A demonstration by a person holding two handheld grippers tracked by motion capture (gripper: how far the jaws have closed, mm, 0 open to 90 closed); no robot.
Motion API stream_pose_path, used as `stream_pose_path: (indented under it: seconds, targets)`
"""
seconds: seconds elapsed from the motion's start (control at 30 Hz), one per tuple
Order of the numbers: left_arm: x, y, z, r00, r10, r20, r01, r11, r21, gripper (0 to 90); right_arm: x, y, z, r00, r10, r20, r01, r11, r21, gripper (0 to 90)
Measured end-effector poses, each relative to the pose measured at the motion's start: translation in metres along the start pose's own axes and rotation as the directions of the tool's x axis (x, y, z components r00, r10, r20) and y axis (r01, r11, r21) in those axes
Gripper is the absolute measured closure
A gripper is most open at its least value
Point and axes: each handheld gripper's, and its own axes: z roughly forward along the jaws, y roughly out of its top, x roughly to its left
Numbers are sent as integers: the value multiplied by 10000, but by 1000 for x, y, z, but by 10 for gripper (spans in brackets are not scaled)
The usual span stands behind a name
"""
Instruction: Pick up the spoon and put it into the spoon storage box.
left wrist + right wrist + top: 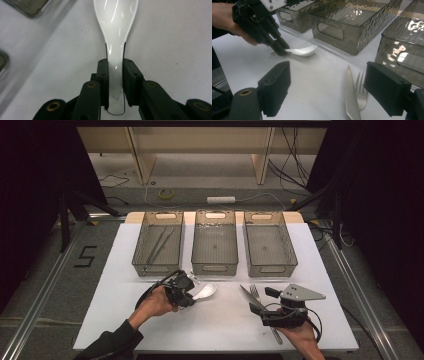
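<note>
A white ceramic spoon (206,291) lies on the white table, bowl pointing right. My left gripper (189,296) is shut on its handle. In the left gripper view the two pads (103,75) press both sides of the spoon (116,25) handle. The right gripper view shows that gripper (279,50) pinching the spoon (303,51) just above the tabletop. My right gripper (262,301) stands open at the front right, its jaws (327,85) wide apart over a steel knife (350,100) and fork (361,97) lying side by side.
Three grey see-through bins stand in a row behind the cutlery: the left bin (157,268) holds metal tongs (159,245), the middle bin (215,268) and the right bin (272,268) look bare. The table's front edge is close to both hands.
</note>
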Motion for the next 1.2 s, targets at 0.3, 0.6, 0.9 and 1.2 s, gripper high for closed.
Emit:
stream_pose_path:
  seconds: [0.3, 0.6, 0.9, 1.2]
  targets:
    - [0, 6, -21, 9994, -270, 237, 294, 9937, -1081, 759, 0, 0, 0, 10000, 3, 20, -3, 10000, 5, 220]
    - [-1, 12, -38, 9969, -601, 499, 693, 9747, -2124, 759, -1, -1, -1, 10000, 49, 26, -49, 10000, 21, 221]
    - [16, 25, -52, 9931, -1144, 261, 1170, 9486, -2939, 759, -2, -2, 0, 9999, 116, 90, -117, 9999, 70, 220]
    - [37, 32, -58, 9825, -1854, 201, 1809, 9215, -3436, 759, -2, -2, 1, 9998, 183, 75, -183, 9998, 77, 220]
